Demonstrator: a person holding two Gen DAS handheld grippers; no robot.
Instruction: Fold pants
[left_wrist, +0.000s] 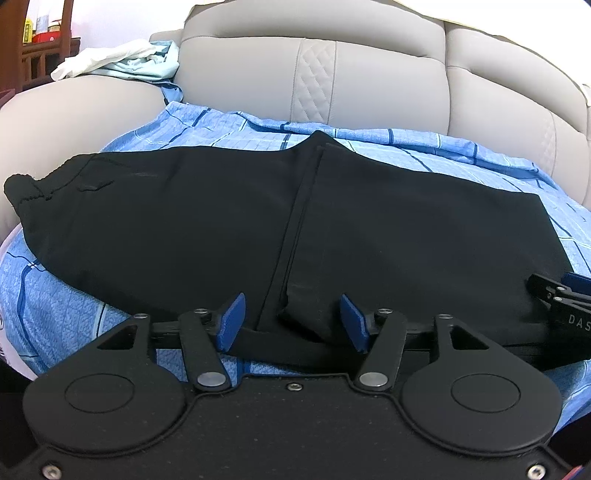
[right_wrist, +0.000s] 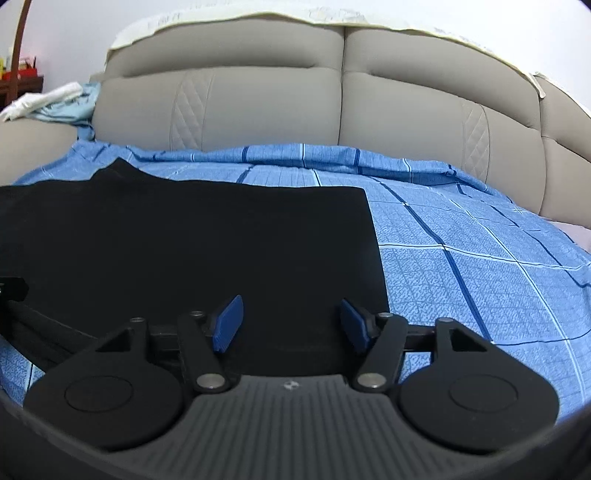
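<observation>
Black folded cloth pants (left_wrist: 184, 221) spread flat across blue checked bedsheet (left_wrist: 66, 314), waistband at left. Left tool (left_wrist: 291, 321) spread wide at near edge by centre fold, gripping nothing. Right tool (right_wrist: 291, 323) likewise wide apart, empty, over right end of pants (right_wrist: 184, 251).

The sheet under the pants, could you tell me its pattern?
Blue sheet with dark and white grid lines; right wrist view.

Both cameras sit low and close over the black pants (left_wrist: 221, 221), looking toward the sofa back (left_wrist: 369, 81). The right camera looks further right. Both show the blue checked sheet (right_wrist: 480, 266).
</observation>
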